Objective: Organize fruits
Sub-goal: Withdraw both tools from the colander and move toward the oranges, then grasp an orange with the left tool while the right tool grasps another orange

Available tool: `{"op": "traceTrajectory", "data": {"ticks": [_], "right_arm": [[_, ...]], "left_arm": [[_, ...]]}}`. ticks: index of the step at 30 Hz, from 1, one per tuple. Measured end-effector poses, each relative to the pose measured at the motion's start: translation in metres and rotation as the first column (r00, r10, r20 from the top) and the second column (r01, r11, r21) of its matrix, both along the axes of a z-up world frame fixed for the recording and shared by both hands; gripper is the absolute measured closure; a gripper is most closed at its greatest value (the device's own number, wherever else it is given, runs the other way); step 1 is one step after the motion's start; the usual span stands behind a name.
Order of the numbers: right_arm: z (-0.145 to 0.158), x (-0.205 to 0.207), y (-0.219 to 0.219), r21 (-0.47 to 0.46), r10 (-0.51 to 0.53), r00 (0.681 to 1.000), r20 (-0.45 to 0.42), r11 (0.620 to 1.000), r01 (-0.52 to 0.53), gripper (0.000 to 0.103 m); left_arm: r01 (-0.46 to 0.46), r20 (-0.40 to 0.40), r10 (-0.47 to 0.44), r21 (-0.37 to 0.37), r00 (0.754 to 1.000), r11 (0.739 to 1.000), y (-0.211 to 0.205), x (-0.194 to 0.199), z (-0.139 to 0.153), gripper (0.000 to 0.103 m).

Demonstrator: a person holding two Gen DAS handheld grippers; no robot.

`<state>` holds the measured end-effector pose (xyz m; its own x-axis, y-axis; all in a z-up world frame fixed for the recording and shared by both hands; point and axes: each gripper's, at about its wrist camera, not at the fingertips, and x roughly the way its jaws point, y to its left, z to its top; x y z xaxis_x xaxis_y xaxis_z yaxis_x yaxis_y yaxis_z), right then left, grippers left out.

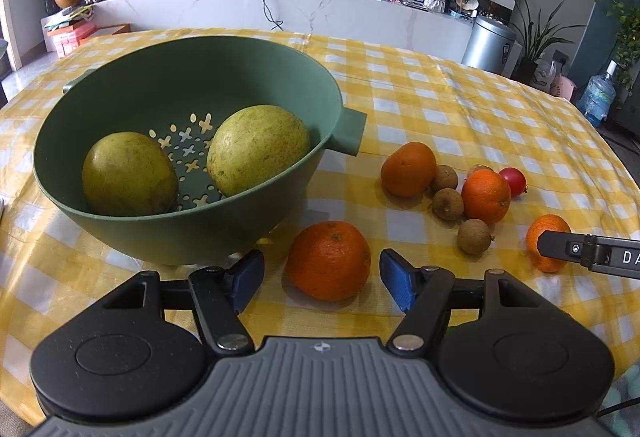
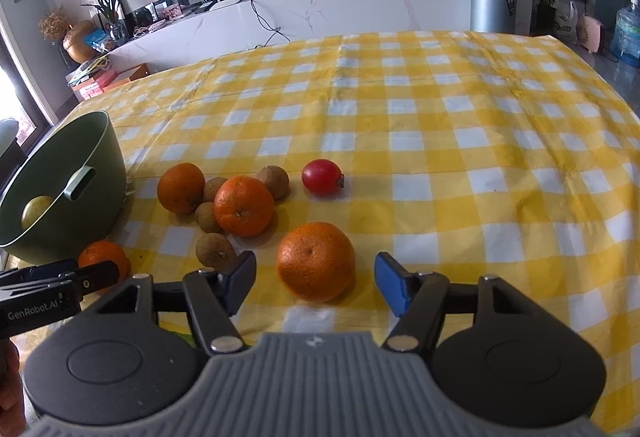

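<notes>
A green colander bowl (image 1: pixel 120 225) holds two large yellow-green fruits (image 1: pixel 130 173) (image 1: pixel 258 149); its wall also shows in the right wrist view (image 2: pixel 60 221). My left gripper (image 1: pixel 322 279) is open, its blue pads either side of an orange (image 1: pixel 328 259) on the cloth. My right gripper (image 2: pixel 315 283) is open around another orange (image 2: pixel 316 261), also seen in the left wrist view (image 1: pixel 548 241). Two more oranges (image 2: pixel 181 188) (image 2: pixel 244 205), several small brown longans (image 2: pixel 215 250) and a red tomato (image 2: pixel 322 177) lie between.
The table has a yellow and white checked cloth (image 2: pixel 440 125). Its far edge faces a white marble counter (image 2: pixel 320 9), a metal bin (image 2: pixel 494 1) and potted plants. A water bottle (image 2: pixel 628 29) stands at the right.
</notes>
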<state>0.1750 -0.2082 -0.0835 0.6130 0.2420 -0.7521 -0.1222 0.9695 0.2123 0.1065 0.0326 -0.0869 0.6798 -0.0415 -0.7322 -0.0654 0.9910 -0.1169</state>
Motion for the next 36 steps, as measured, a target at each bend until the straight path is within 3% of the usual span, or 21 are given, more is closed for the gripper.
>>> {"op": "traceTrajectory", "data": {"ticks": [3,8,11,18,24,36], "right_arm": [[-0.002,0.002,0.002,0.003,-0.001,1.000,-0.012,1.000,0.001,0.048],[-0.007,0.008,0.003,-0.003,-0.005,0.999,-0.036,1.000,0.005,0.058],[-0.007,0.008,0.003,-0.006,-0.006,0.999,-0.035,1.000,0.006,0.058],[-0.007,0.007,0.004,-0.015,-0.004,0.999,-0.032,1.000,0.003,0.059],[-0.002,0.002,0.001,-0.014,-0.023,1.000,-0.001,1.000,0.023,0.060],[0.029,-0.031,0.010,0.006,0.058,0.985,0.162,0.998,-0.060,0.060]], "left_arm": [[0.001,-0.009,-0.002,-0.020,1.000,1.000,0.003,0.001,-0.002,0.027],[0.010,-0.024,-0.011,-0.044,1.000,0.999,0.006,0.004,-0.005,0.040],[0.026,-0.020,-0.027,-0.055,0.999,0.998,0.007,0.004,-0.004,0.049],[0.045,-0.011,-0.046,-0.020,0.999,0.999,0.001,0.002,-0.002,0.052],[0.085,0.016,-0.085,-0.044,0.996,0.995,-0.002,-0.007,0.009,0.053],[0.124,0.112,-0.117,-0.049,0.987,0.991,-0.004,-0.032,0.055,0.053]]}}
